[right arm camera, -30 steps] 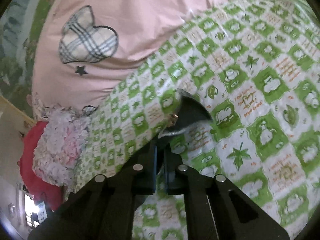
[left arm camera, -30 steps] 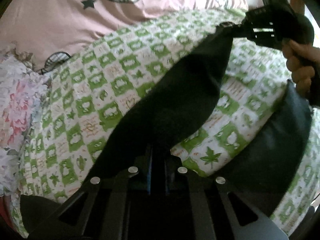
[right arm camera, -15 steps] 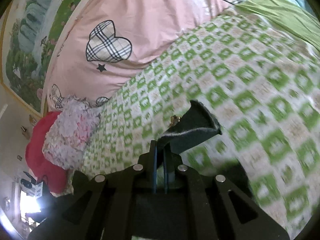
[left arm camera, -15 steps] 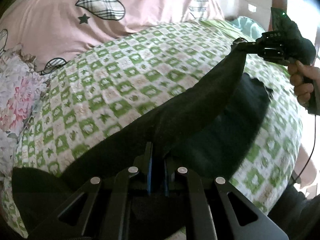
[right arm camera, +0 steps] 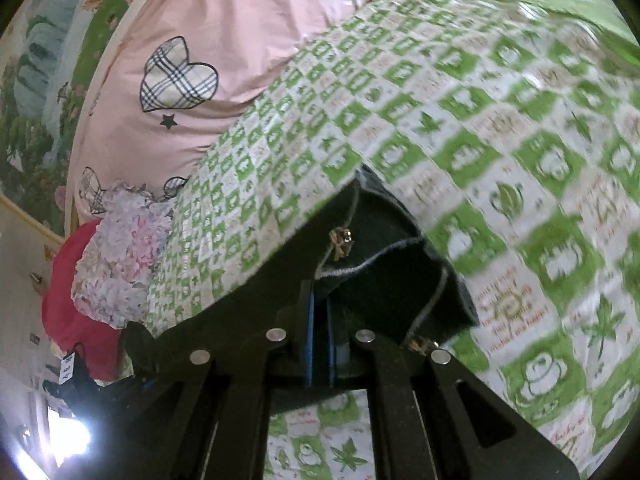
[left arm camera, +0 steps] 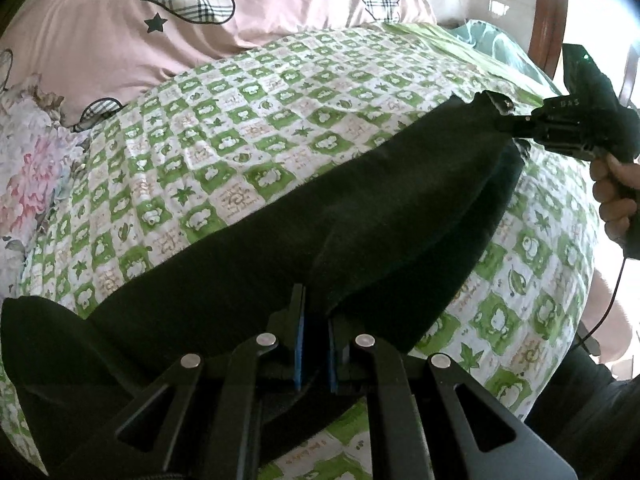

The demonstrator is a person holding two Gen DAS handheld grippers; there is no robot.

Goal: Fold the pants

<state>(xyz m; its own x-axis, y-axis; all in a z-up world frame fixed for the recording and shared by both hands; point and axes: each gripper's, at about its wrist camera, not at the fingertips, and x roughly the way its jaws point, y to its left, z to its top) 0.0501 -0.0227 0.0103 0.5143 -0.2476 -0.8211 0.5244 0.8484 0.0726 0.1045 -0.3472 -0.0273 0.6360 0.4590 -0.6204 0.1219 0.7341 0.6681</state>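
1. The pants [left arm camera: 360,216] are dark cloth stretched across the left wrist view from 8 o'clock to 2 o'clock, over a green-and-white quilt [left arm camera: 248,152].
2. The left gripper [left arm camera: 314,320] sits at 6 o'clock in its own view. Its blue-lined fingers stand narrow, pinched on the near edge of the pants. The cloth covers the fingertips, so the exact grip line is hidden.
3. The right gripper [left arm camera: 506,122] shows at 2 o'clock in the left view, clamped on the far end of the pants. A hand [left arm camera: 614,200] holds its handle and is partly cut off by the frame edge.
4. In the right wrist view the right gripper's fingers [right arm camera: 308,320] are close together on a folded corner of the pants [right arm camera: 384,280]. A small metal fitting [right arm camera: 340,240] hangs on the cloth.
5. The quilt in the right view is blurred toward 3 o'clock, so its print is hard to read.
6. A pink sheet [left arm camera: 120,40] with plaid hearts lies at 11 o'clock. A floral cloth [left arm camera: 28,168] sits at 9 o'clock, cut off by the edge.
7. A red item [right arm camera: 76,320] lies at 8 o'clock in the right view; I cannot tell what it is.
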